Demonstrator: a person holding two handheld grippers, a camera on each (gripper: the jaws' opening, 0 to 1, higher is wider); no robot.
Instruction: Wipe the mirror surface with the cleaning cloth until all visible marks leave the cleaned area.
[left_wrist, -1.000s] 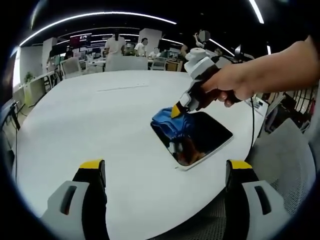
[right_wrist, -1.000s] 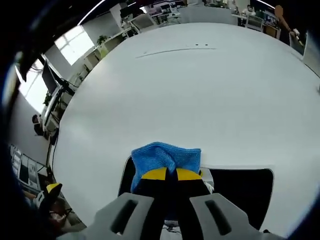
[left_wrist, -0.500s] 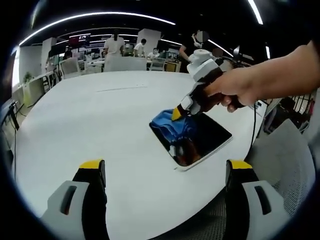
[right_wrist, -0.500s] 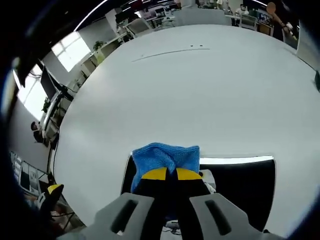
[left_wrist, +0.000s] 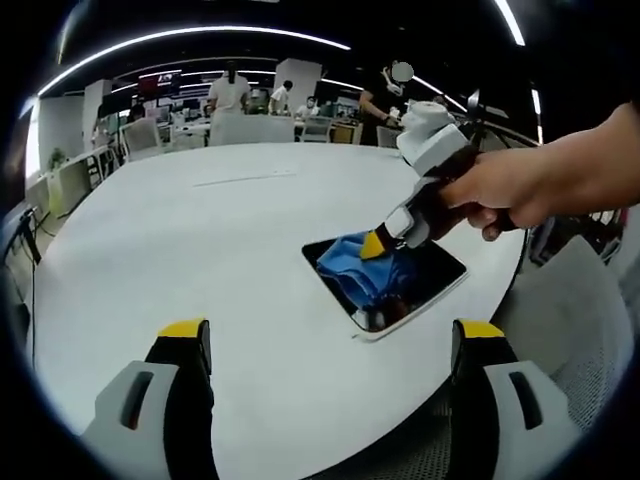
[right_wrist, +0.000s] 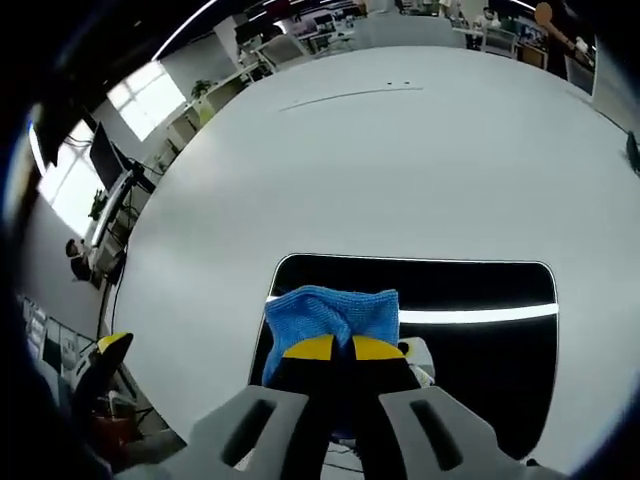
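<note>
A big white table holds a dark mirror with a white edge, lying flat near the table's side. In the left gripper view, a person's hand holds the right gripper, and its yellow tips press a blue cloth down on the mirror. In the right gripper view, the right gripper has its two jaws squeezed tight together on the blue cloth, which sits on the left part of the mirror. A bright line of light shows in the dark glass. The left gripper hangs low over the table, away from the mirror, with its jaws spread wide apart and nothing between them. People stand at desks far behind the table.
</note>
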